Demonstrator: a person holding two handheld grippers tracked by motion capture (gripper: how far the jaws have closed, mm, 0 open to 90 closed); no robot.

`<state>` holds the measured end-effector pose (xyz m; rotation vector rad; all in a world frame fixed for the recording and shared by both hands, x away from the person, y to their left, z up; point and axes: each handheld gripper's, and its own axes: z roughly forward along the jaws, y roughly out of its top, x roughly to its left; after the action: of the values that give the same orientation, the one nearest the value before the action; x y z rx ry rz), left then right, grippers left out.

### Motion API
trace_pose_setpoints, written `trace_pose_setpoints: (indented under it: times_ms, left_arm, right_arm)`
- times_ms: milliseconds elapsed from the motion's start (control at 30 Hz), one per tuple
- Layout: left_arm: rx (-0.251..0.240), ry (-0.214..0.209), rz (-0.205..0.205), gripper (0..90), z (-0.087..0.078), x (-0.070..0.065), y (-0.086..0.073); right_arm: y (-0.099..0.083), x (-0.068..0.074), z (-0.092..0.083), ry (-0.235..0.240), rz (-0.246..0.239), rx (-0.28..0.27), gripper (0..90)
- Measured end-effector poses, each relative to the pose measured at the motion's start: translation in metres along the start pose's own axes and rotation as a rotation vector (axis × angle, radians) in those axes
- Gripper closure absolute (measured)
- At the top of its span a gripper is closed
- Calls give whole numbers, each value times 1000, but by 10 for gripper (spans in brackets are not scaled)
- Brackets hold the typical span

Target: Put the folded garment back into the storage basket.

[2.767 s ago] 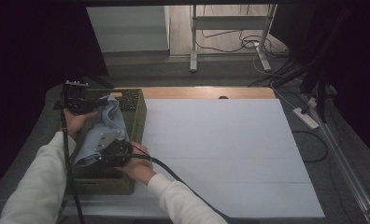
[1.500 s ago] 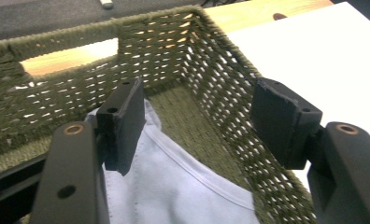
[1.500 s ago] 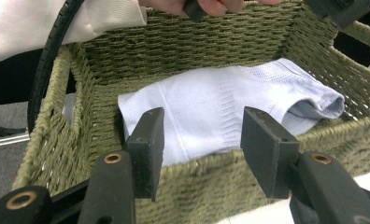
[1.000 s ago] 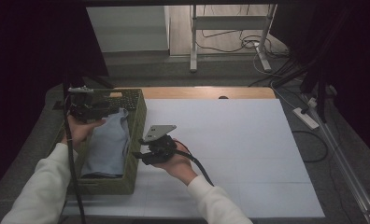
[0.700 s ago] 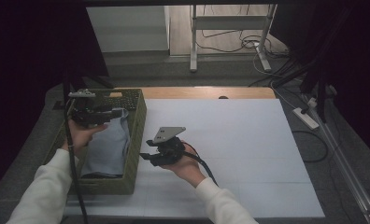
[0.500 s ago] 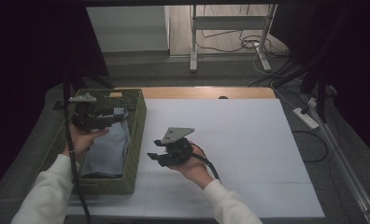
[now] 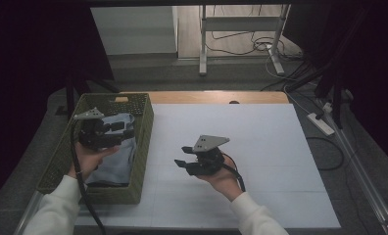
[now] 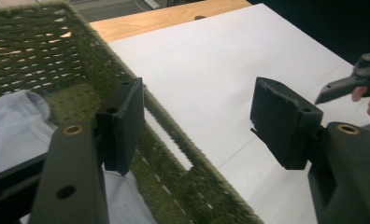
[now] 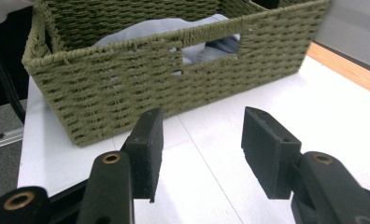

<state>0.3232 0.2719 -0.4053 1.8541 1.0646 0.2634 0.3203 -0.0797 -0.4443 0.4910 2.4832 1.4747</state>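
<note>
Right gripper (image 7: pixel 188 164) left woven basket (image 7: pixel 143 147); soft cloth (image 7: pixel 114 161) inside.

You wore white sleeves (image 7: pixel 55 205); your left gripper (image 7: pixel 114 132) and right gripper (image 7: pixel 184 163) were black, with grey three-cornered plates, brass-ringed screw holes and trailing black cables.
</note>
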Motion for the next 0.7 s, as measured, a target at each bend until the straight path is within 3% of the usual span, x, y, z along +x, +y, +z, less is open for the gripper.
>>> trace_pose_setpoints:
  times_ms: [467,700]
  left_arm:
    - [3,-43,26,358,7,-33,-12]
    - [-2,-64,27,358,10,-44,-18]
  right_arm:
    - [-19,-10,-44,-60,13,-2,489]
    - [-36,-18,-71,-114,31,6,490]
